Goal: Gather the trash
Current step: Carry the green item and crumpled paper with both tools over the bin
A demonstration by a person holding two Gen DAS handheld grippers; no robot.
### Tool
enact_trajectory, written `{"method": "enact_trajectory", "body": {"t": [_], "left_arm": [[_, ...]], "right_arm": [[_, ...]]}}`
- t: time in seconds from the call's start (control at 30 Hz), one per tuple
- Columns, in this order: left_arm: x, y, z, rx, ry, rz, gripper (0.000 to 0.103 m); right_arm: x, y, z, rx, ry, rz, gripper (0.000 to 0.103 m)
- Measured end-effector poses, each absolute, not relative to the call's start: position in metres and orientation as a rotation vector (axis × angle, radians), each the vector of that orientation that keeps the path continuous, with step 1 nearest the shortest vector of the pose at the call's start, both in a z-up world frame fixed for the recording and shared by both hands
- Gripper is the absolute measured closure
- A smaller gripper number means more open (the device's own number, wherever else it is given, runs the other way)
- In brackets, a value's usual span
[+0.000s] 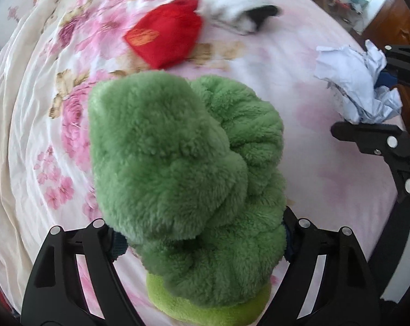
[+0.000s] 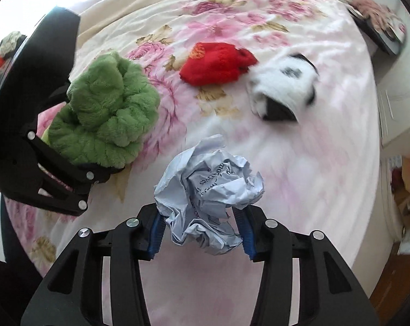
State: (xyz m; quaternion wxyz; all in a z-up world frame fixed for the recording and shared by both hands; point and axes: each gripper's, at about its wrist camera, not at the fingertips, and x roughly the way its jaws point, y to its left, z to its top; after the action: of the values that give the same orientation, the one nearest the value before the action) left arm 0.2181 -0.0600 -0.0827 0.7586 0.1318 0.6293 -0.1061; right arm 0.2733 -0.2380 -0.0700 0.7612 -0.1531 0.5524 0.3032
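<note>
My left gripper [image 1: 202,241] is shut on a green plush toy [image 1: 183,179], held above the bed; it also shows in the right wrist view [image 2: 107,114] at the left. My right gripper [image 2: 201,233] is shut on a crumpled ball of printed white paper [image 2: 207,190], its blue pads [image 2: 157,233] pressing both sides. The paper also shows in the left wrist view [image 1: 357,78] at the right edge, between the right gripper's black fingers [image 1: 368,135].
A floral pink bedsheet [image 2: 259,21] covers the bed. A red plush item [image 2: 218,62] and a black-and-white plush [image 2: 283,87] lie farther back. A wooden floor and cluttered boxes [image 2: 406,190] are at the right beyond the bed edge.
</note>
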Motion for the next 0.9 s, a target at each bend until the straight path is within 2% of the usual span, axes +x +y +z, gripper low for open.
{"method": "enact_trajectory", "body": {"t": [0.4,0.9], "left_arm": [[0.176,-0.133,-0.066,0.367,1.369,-0.321,0.023],[0.171,-0.238,-0.052,0.495,1.326,-0.425,0.023]], "right_arm": [[0.226,-0.304,-0.066,-0.225,1.254,0.553,0.059],[0.174,-0.412,-0.039,-0.104,1.216,0.401,0.059]]}}
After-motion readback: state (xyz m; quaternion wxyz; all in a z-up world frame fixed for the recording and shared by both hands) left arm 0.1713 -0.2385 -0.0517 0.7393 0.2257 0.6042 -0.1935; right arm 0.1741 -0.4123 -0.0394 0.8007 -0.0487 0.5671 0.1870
